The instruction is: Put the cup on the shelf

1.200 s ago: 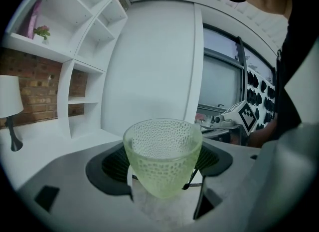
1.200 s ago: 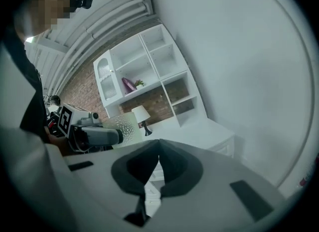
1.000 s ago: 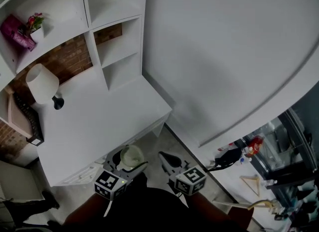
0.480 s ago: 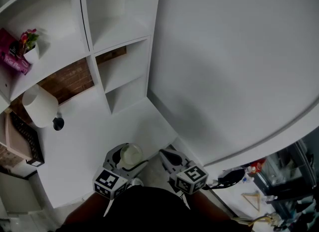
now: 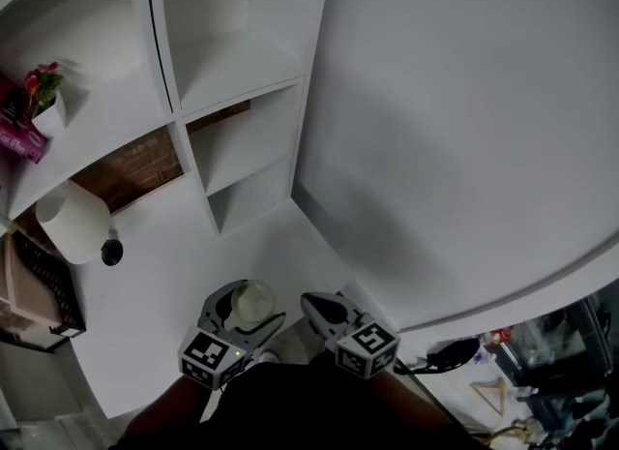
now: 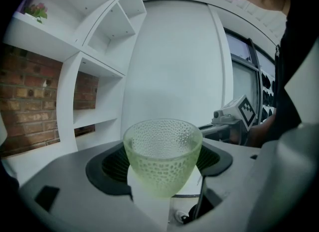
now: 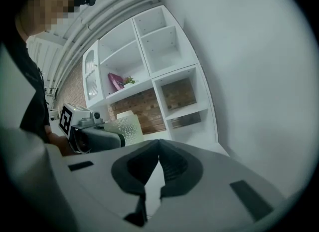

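Observation:
A pale green dimpled glass cup (image 6: 162,156) stands upright between the jaws of my left gripper (image 6: 162,168), which is shut on it. In the head view the cup (image 5: 253,301) and left gripper (image 5: 242,315) hover over the near edge of the white desk (image 5: 184,255). My right gripper (image 5: 324,311) is beside it, shut and holding nothing; its own view shows the jaws (image 7: 158,148) touching at the tips and the cup (image 7: 123,128) to the left. The white shelf unit (image 5: 227,80) with open cubbies rises ahead.
A white lamp (image 5: 70,223) stands on the desk at the left. A pink box with flowers (image 5: 24,109) sits on an upper shelf. A large white wall panel (image 5: 464,129) fills the right. Brick wall (image 5: 126,167) shows behind the shelf unit.
The view has closed in on the shelf unit and desk; both grippers now hang over the desk edge instead of the floor. The cup stays gripped.

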